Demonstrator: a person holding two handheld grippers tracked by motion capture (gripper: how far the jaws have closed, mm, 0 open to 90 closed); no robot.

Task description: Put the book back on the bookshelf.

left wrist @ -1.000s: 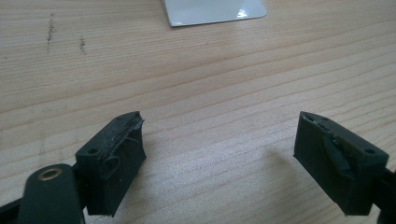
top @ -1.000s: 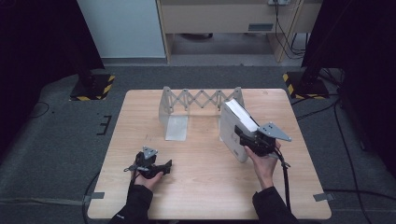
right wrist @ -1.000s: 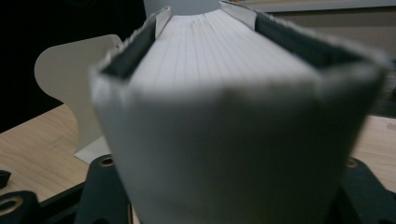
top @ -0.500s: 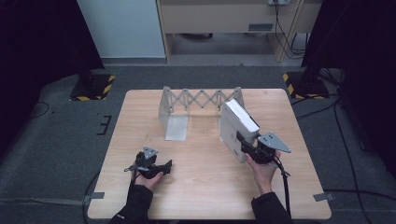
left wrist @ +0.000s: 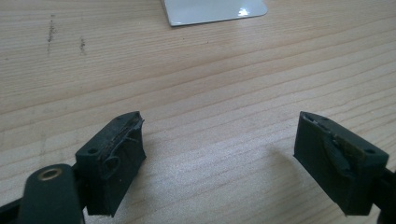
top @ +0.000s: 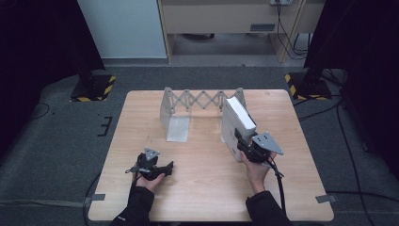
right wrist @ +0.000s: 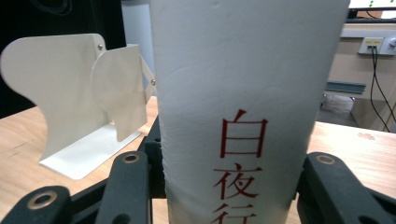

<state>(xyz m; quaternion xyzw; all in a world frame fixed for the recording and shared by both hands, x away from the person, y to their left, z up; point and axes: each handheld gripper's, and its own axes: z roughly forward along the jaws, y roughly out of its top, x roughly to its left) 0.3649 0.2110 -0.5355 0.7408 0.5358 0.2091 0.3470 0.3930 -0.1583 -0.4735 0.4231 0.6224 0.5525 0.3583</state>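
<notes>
I had the right gripper (top: 244, 146) clamped on a thick white book (top: 236, 123), its jaws having just been closing around the spine. In the right gripper view the book (right wrist: 243, 93) stood upright between the two black jaws, its spine facing the camera with red characters printed down it, and the jaws pressed against it on both sides. From the high view the book stood on edge toward the right of the wooden table (top: 202, 193), at the right end of a grey expanding book rack (top: 197, 101), touching or just beside that end plate; I could not tell which. The rack stretched across the far middle of the table, its scissor links open between two upright end plates, and the left plate's flat foot (top: 178, 129) reached toward me. In the right gripper view the rack's pale plates (right wrist: 70, 93) stood to the left of the book.

My left gripper (top: 162, 168) rested low near the near-left part of the table, well apart from the book and the rack. In the left gripper view its jaws stood wide apart over bare wood with nothing between them, and a corner of the rack's foot (left wrist: 215, 10) showed at the far edge.
</notes>
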